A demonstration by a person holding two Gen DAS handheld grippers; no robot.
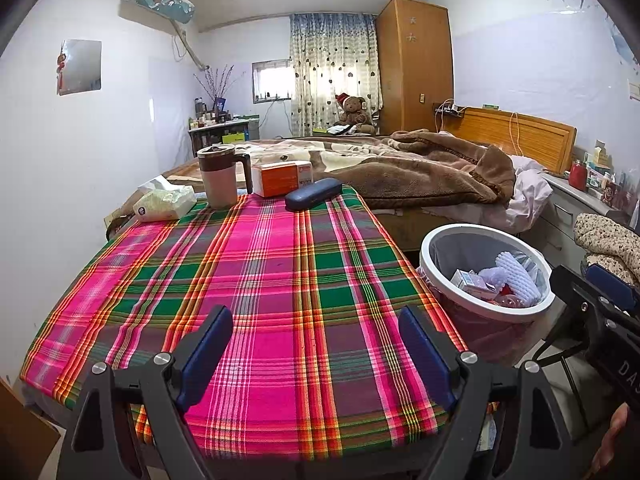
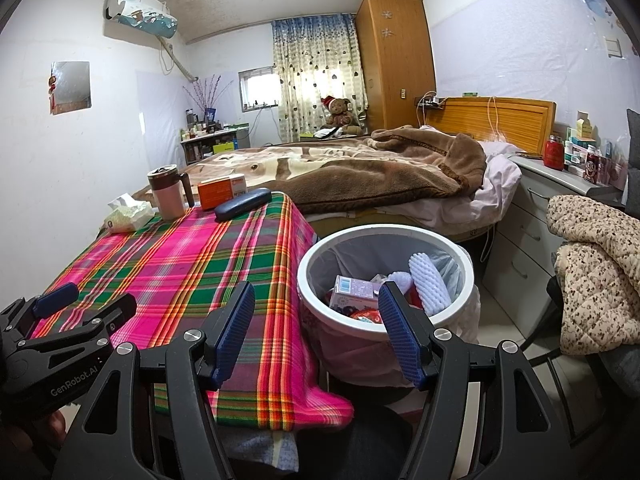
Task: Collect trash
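Observation:
A white-rimmed trash bin (image 1: 444, 236) (image 2: 316, 256) stands on the floor right of the plaid-covered table (image 1: 280, 280) (image 2: 168, 264). Inside lie a white foam net (image 2: 430, 282), a small carton (image 2: 356, 290) and red wrappers. My left gripper (image 1: 316, 356) hovers open over the table's near edge with nothing between its blue pads. My right gripper (image 2: 318, 330) is open too, hanging in front of the bin's near rim and holding nothing. The left gripper shows at the right wrist view's lower left (image 2: 86, 300).
At the table's far end sit a tissue pack (image 1: 164, 202), a lidded mug (image 1: 220, 176), an orange box (image 1: 282, 178) and a dark glasses case (image 1: 314, 194). A bed with a brown blanket (image 1: 400, 168) lies behind. A drawer cabinet (image 2: 532, 224) and a quilted garment (image 2: 596, 264) stand right of the bin.

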